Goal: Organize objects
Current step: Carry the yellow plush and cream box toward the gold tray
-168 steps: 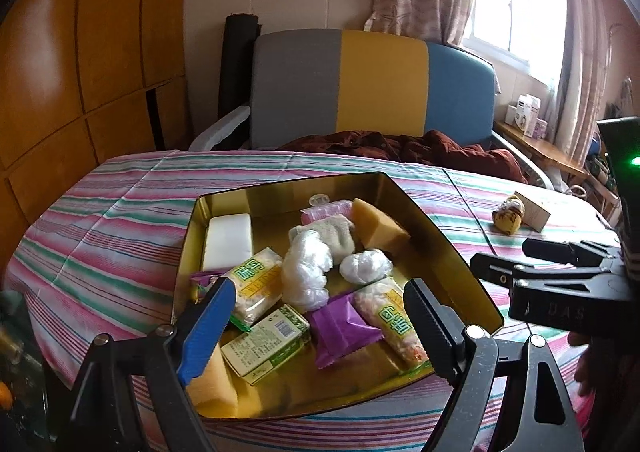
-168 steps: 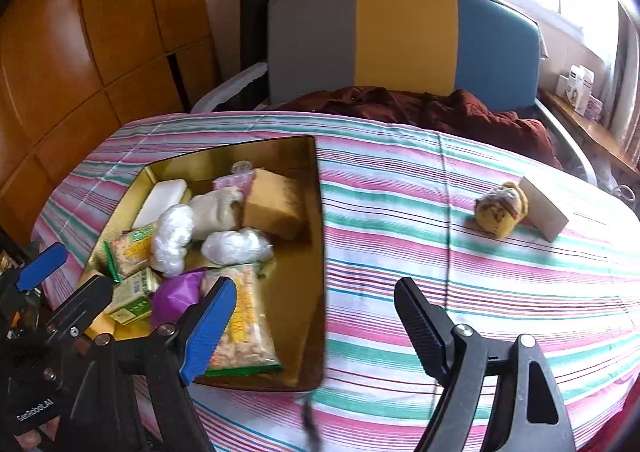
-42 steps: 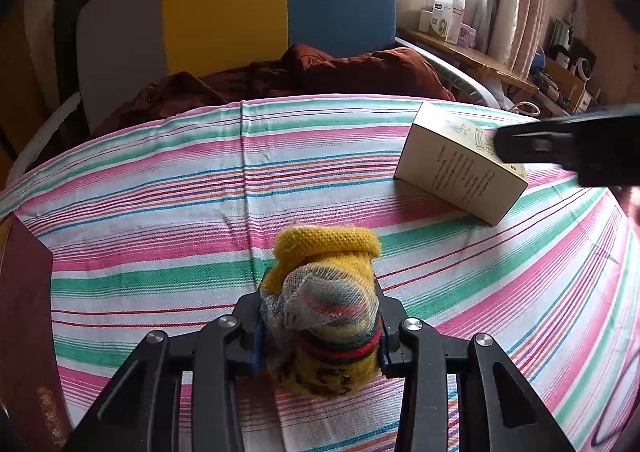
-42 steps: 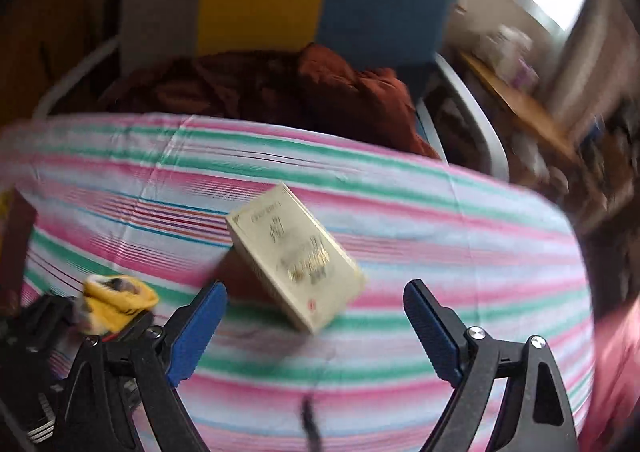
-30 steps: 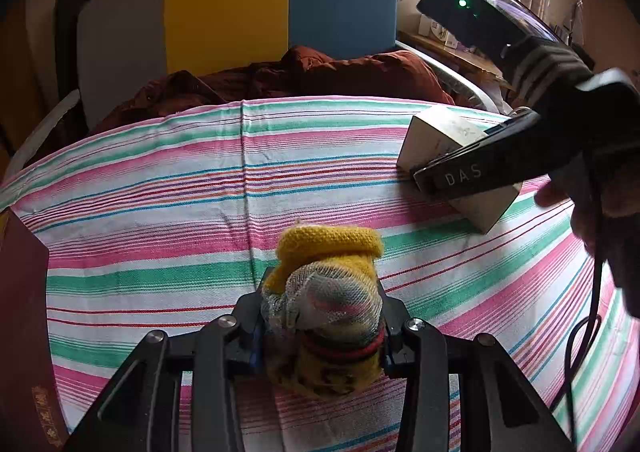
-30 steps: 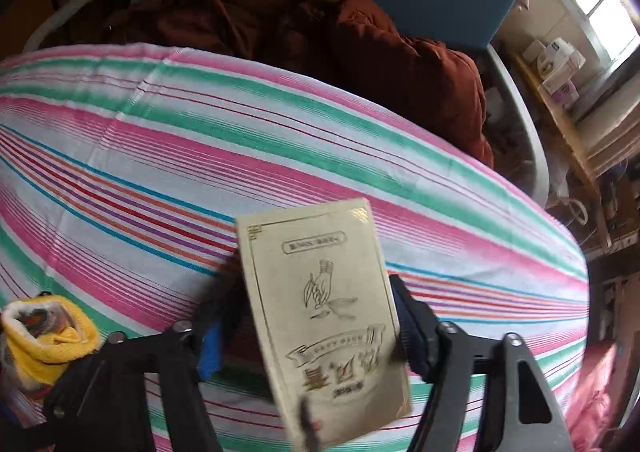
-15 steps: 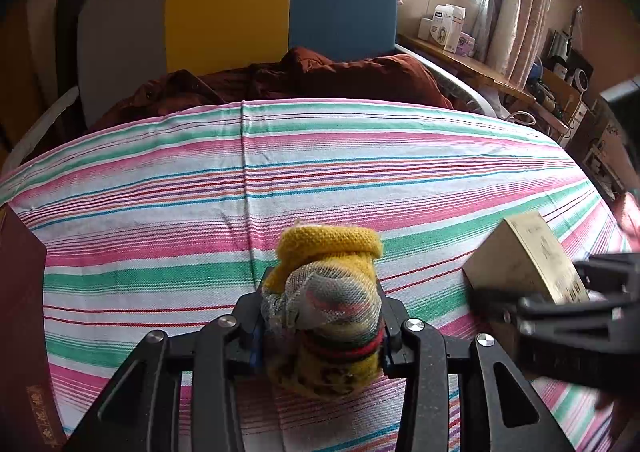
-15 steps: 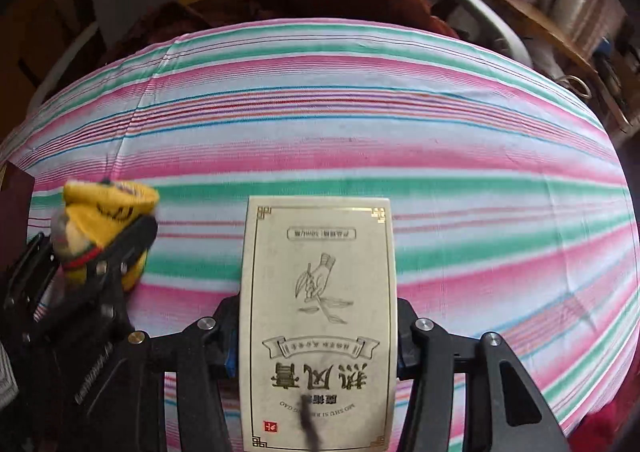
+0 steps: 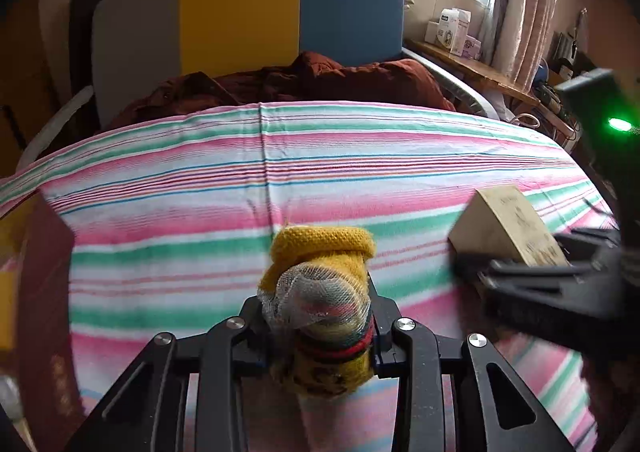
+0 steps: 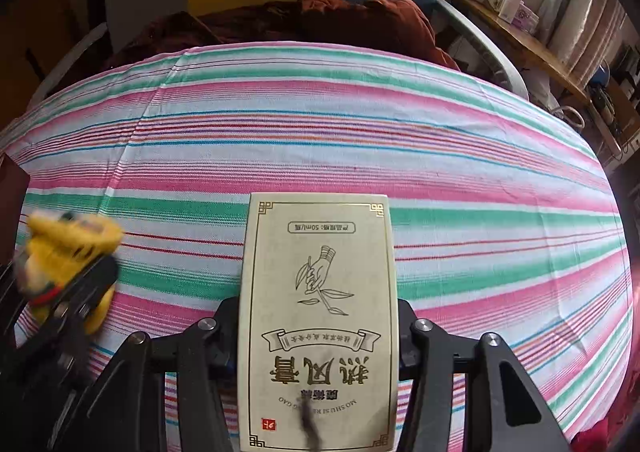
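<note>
right wrist: right gripper clamps box lengthwise, pointing away; left gripper pinches sock.

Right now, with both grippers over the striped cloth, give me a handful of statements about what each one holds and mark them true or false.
1. The left gripper is shut on the yellow knitted toy. True.
2. The right gripper is empty. False: it clamps the cream cardboard box by its sides.
3. The box's print reads upside down in the right wrist view. True.
4. The striped tablecloth is plain white. False: it has pink, green and white stripes.
5. A dark red garment lies beyond the table. True.
</note>
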{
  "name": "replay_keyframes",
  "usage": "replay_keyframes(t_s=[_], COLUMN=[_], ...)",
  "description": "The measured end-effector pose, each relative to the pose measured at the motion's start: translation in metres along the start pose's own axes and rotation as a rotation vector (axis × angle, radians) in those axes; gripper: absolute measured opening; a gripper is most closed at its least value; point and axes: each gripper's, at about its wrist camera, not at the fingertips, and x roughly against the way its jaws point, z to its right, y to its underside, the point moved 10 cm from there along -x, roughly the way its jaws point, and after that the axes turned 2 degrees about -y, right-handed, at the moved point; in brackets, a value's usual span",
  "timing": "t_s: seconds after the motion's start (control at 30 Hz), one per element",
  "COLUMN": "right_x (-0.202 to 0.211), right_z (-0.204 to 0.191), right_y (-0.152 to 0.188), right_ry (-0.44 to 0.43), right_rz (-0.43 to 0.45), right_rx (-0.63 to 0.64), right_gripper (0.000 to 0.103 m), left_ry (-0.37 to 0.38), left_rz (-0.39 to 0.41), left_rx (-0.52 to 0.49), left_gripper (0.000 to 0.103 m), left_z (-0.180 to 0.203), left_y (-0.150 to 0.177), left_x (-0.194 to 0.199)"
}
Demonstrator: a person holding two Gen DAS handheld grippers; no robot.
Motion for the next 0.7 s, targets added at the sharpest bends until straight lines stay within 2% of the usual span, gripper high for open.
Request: replay_keyframes(t_s=[0.17, 0.37, 0.57, 0.7], right_x=[0.003, 0.004, 0.006, 0.01], right_z=[-0.003, 0.0, -0.01, -0.029], right_y=[-0.004, 0.001, 0.005, 0.012], right_ry=[0.018, 0.056, 0.075, 0.054], right_rz=[0.01, 0.018, -0.014, -0.047], right_rx=[0.025, 0.032, 0.046, 0.062], right_gripper=[0.052, 0.052, 0.052, 0.052], left_ry=[0.013, 0.007, -0.04, -0.086], left_rz=[0.049, 0.151, 0.173, 0.173], left_rx=[-0.032, -0.06, -0.023, 0.034], left_gripper=[0.035, 0.035, 0.036, 0.036], left_z=[0.0, -0.014, -0.059, -0.099], left_y=[0.01, 0.008, 0.014, 0.024], left_x=[0.041, 0.106, 0.15, 0.166])
